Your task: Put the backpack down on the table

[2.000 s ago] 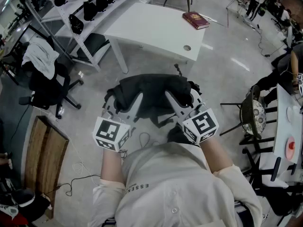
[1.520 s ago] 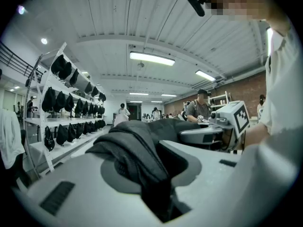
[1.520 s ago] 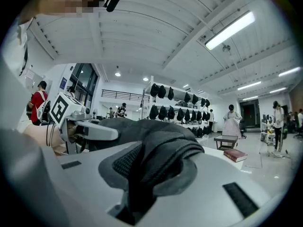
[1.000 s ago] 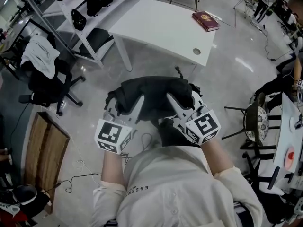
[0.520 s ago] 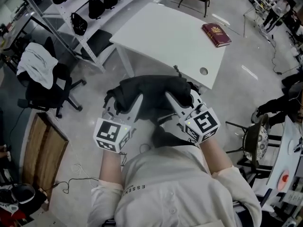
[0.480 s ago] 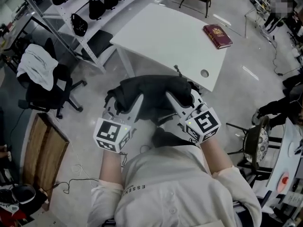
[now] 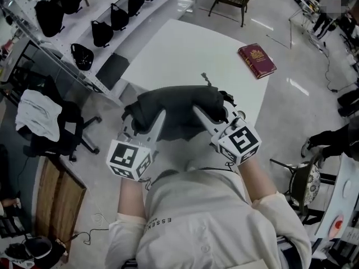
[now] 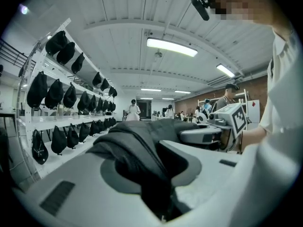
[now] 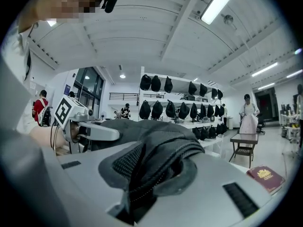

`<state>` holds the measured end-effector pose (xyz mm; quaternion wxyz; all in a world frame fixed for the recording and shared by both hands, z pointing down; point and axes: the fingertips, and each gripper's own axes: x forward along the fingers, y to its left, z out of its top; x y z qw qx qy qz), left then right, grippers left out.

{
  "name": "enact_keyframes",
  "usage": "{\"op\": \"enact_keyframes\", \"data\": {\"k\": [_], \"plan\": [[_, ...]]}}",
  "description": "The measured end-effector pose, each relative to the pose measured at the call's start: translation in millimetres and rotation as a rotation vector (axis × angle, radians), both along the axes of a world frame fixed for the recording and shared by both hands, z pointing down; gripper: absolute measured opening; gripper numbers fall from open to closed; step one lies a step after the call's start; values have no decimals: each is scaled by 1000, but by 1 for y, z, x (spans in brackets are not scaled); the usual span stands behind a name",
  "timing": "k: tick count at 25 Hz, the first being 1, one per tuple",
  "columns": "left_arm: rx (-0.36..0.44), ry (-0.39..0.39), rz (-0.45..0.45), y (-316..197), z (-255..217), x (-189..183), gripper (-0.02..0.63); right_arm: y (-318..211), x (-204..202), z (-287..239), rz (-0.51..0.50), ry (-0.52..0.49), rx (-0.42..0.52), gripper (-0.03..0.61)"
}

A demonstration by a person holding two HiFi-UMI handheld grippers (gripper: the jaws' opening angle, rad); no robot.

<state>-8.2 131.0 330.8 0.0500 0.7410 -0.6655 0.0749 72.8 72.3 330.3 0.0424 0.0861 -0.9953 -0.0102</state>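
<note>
Backpack (image 7: 178, 101) in part-closed left gripper (image 7: 143, 120) and part-closed right gripper (image 7: 215, 112).

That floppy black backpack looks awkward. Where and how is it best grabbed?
By a bunched fold of fabric at each end, coming in from the carrier's side, as it is held now. The backpack is soft, with no stiff edge, so the left tool and the right tool each pinch one end, which likely holds it spread.
</note>
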Motion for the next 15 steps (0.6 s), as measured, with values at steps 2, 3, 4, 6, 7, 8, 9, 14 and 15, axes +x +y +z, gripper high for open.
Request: {"op": "enact_keyframes", "data": {"k": [2, 3, 4, 6, 7, 8, 9, 14, 15], "plan": [[13, -7, 12, -20, -7, -8, 115, -19, -7, -7, 18, -6, 12, 98], [19, -13, 22, -30, -11, -11, 115, -28, -9, -11, 29, -9, 16, 98], [24, -21, 32, -39, -14, -14, 115, -36, -12, -13, 40, -12, 20, 98], [34, -36, 54, -59, -18, -21, 115, -54, -18, -17, 60, -19, 31, 98], [38, -39, 67, -70, -18, -24, 115, -64, -20, -17, 70, -20, 38, 98], [40, -38, 83, -81, -18, -25, 115, -74, -21, -17, 79, -19, 45, 100], [38, -34, 100, -91, -16, -26, 115, -83, -21, -16, 90, -16, 50, 100], [32, -23, 173, -142, -9, -45, 115, -127, -37, -9, 158, -5, 56, 100], [33, -25, 189, -153, -8, -50, 115, -137, -41, -8, 175, -5, 56, 100]]}}
